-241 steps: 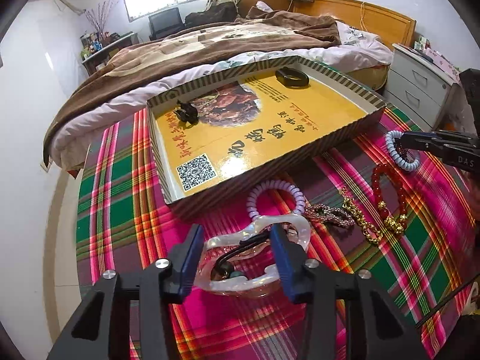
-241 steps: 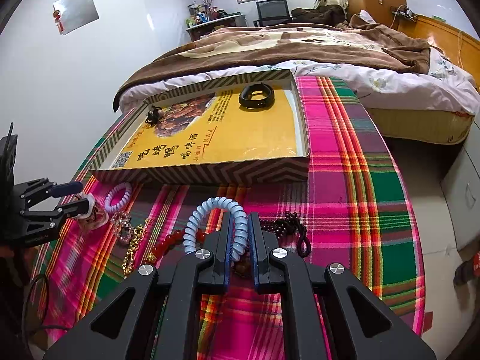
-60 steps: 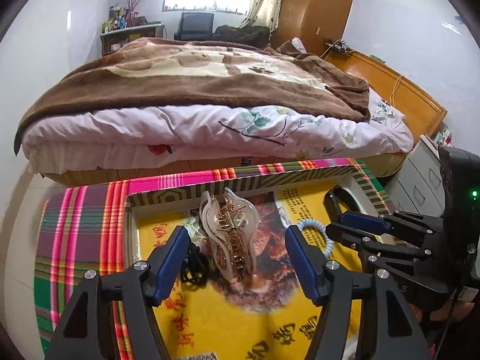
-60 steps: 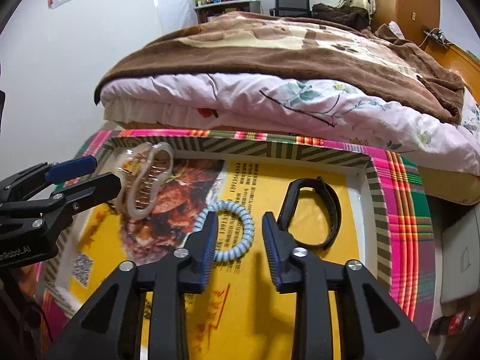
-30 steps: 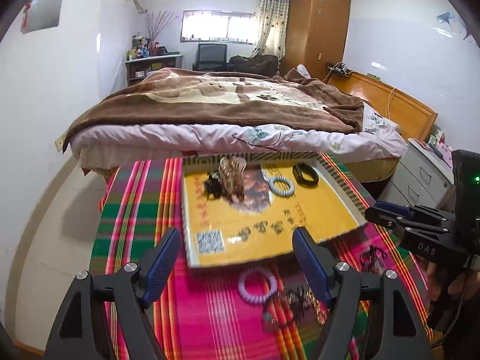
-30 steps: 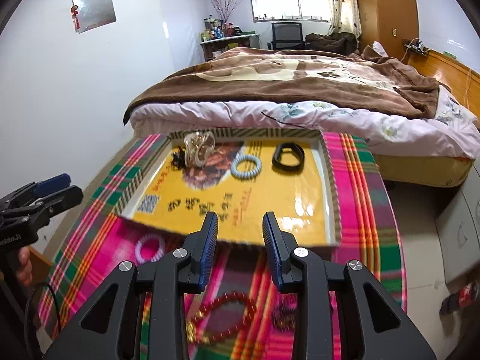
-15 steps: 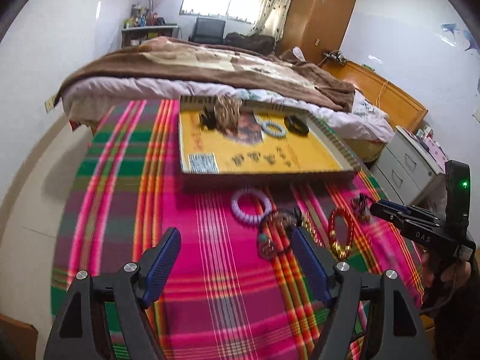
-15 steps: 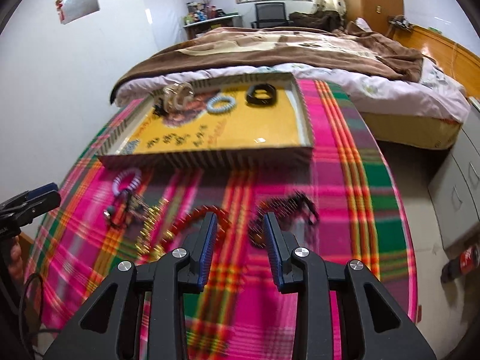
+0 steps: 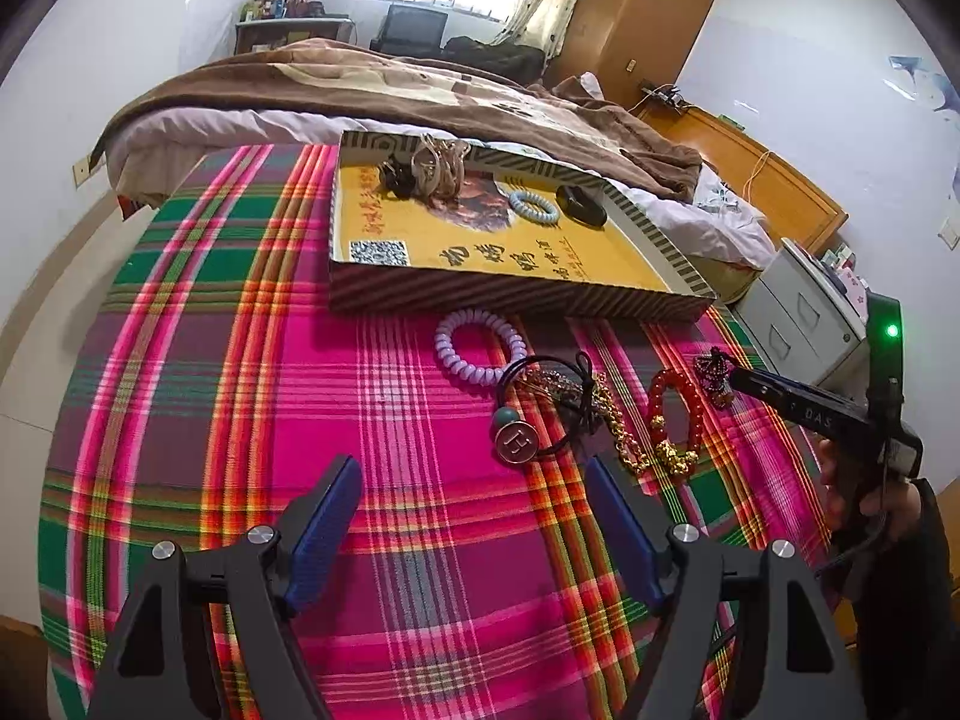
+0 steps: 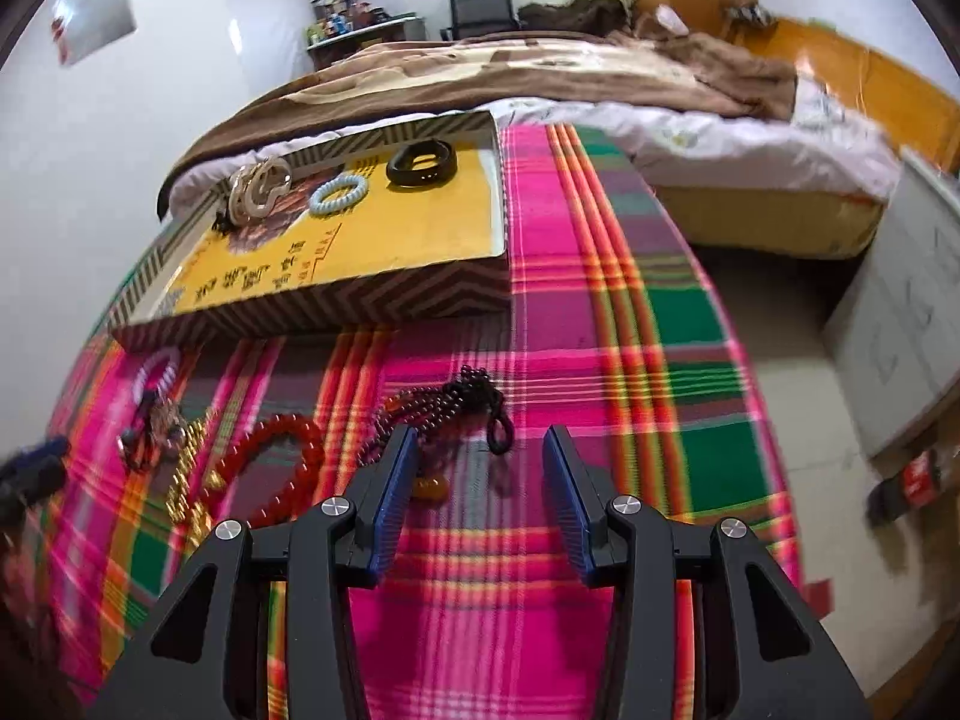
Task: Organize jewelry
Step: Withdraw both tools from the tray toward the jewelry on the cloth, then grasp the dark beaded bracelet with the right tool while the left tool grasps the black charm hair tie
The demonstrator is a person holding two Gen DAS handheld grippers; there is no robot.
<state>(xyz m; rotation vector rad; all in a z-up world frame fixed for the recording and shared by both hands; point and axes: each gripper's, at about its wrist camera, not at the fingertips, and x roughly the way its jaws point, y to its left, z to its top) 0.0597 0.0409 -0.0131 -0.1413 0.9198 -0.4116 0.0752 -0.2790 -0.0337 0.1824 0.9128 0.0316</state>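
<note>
Jewelry lies loose on the plaid cloth (image 9: 372,396); your left gripper (image 9: 474,516) gapes empty, your right gripper (image 10: 477,480) is opening, empty, above the dark bead strand (image 10: 444,402).

cloth (image 9: 372,396): plaid, pink-green, covers table
bed (image 9: 372,90): behind table, brown blanket
wardrobe (image 9: 636,18): wooden, far corner
drawer unit (image 9: 798,312): white, right of bed

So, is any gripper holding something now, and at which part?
Nothing is held. The left gripper stands open and empty; the right gripper is opening, with nothing between its fingers.
</note>
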